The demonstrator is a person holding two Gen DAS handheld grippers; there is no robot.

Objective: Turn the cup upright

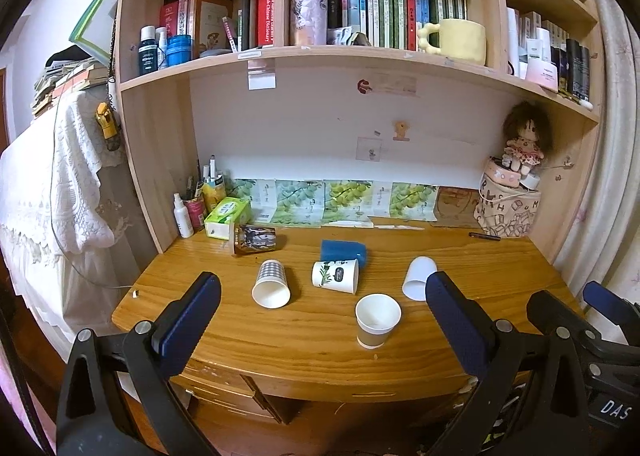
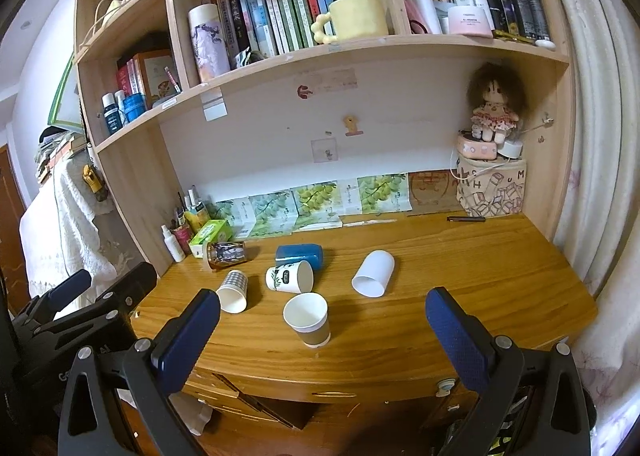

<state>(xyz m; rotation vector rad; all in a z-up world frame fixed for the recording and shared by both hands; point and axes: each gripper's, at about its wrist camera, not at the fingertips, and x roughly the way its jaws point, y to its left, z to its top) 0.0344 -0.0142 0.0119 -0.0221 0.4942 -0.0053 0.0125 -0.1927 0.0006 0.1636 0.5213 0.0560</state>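
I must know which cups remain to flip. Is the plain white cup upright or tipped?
Tipped: the plain white cup lies on its side, open mouth facing the camera.

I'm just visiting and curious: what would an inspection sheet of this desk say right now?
Surface: wooden desk, worn front edge.
Job's things: brown-banded cup upright; checked cup, leaf-print cup, white cup, blue cup and dark printed cup lying on their sides.
Clutter: tissue box, spray bottle, pen.
Grippers: left gripper and right gripper open, empty.
Cables: white cord at patterned bag.
Surroundings: bookshelf, doll.
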